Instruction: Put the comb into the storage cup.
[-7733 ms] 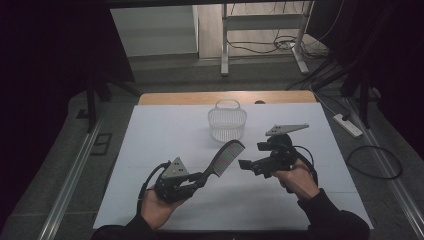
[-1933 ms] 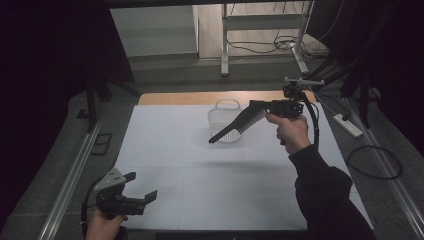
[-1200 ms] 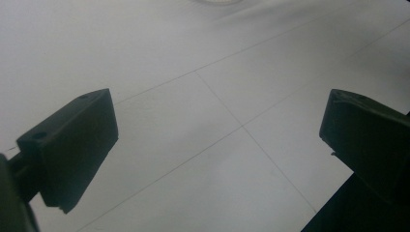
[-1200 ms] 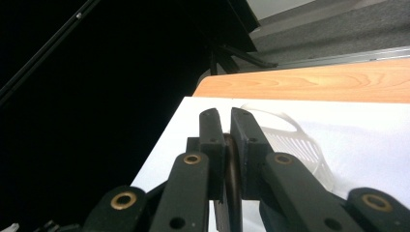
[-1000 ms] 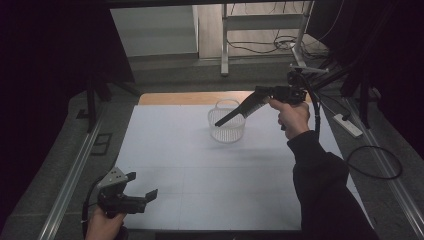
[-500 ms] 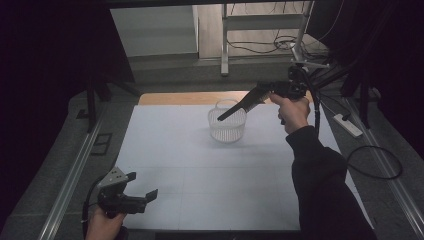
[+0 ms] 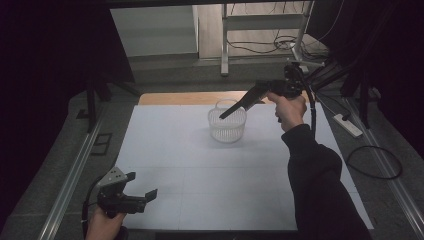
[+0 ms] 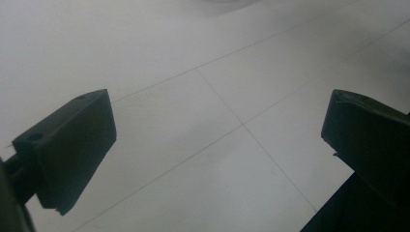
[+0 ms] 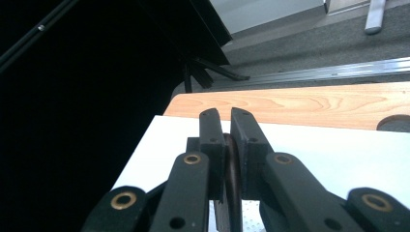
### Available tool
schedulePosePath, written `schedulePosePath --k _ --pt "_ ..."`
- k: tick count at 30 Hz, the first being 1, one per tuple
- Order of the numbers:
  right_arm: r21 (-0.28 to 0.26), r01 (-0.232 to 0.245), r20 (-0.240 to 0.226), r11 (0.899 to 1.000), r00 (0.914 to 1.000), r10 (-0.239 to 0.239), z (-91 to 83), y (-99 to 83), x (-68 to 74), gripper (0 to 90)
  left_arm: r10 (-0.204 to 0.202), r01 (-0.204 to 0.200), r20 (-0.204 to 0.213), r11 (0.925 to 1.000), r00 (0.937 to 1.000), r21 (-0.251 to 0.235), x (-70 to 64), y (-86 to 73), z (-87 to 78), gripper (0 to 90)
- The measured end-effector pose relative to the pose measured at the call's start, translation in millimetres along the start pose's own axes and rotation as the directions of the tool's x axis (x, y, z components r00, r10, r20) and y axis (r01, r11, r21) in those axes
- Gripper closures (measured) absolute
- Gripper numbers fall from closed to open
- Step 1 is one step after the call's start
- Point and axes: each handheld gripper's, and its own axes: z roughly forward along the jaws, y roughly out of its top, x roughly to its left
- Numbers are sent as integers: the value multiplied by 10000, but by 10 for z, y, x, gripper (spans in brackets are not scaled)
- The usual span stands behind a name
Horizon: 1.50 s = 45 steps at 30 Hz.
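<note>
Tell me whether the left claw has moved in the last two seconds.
No. In the high view the left claw sits at the same spot near the table's front-left corner, open and holding nothing.

comb [image 7: 239,106]: long, black, held at its thick end by the right gripper [image 7: 263,91]
comb pose: raised off the table, slanting down to the left, thin tip lowest
comb place: far side, tip over the basket's open top
basket [image 7: 227,124]: small, round, white, perforated wall, arched handle, upright
basket place: far middle of the white table
</note>
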Motion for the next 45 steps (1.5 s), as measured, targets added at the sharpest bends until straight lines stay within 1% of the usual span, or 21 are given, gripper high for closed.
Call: schedulePosePath --k 11,21,33,45 --pt "238 245 297 9994 9992 -252 186 -55 2 843 25 -25 29 10000 10000 29 2 0 1 0" --pt "390 389 515 9985 9978 -409 310 -100 9 843 28 -28 51 10000 10000 28 3 0 2 0" --pt "540 484 721 9974 9960 -523 438 -168 0 843 20 -21 75 10000 10000 49 6 0 3 0" --pt "682 410 814 9968 9956 -465 547 -223 -44 843 -31 30 118 10000 9999 58 12 1 5 0"
